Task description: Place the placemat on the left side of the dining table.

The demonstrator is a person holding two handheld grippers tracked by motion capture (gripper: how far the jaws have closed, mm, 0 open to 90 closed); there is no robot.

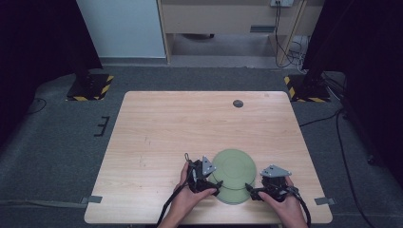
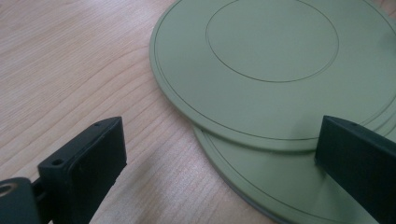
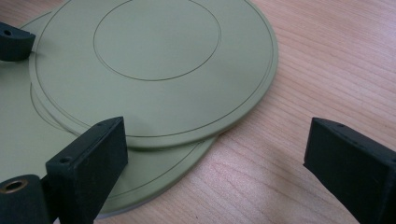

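Two flat olive-green plates lie stacked near the table's front edge, the upper plate [image 1: 234,167] [image 2: 271,60] [image 3: 154,60] shifted off the lower plate [image 1: 233,195] [image 2: 261,186] [image 3: 154,172]. My left gripper [image 1: 215,186] [image 2: 219,154] stands open at the stack's left rim, one jaw over the wood and the other over the lower plate. At the right rim, my right gripper [image 1: 252,191] [image 3: 217,154] is open too, straddling the edge. Nothing is held. A fingertip [image 3: 14,42] of the left gripper shows at the far rim in the right gripper view.
The light wooden table [image 1: 190,128] has a small dark round disc [image 1: 238,103] near its far edge. Black stands on hazard-striped bases [image 1: 89,88] [image 1: 306,90] sit on the floor beyond the far corners. Grey tape patches [image 1: 93,199] mark the front corners.
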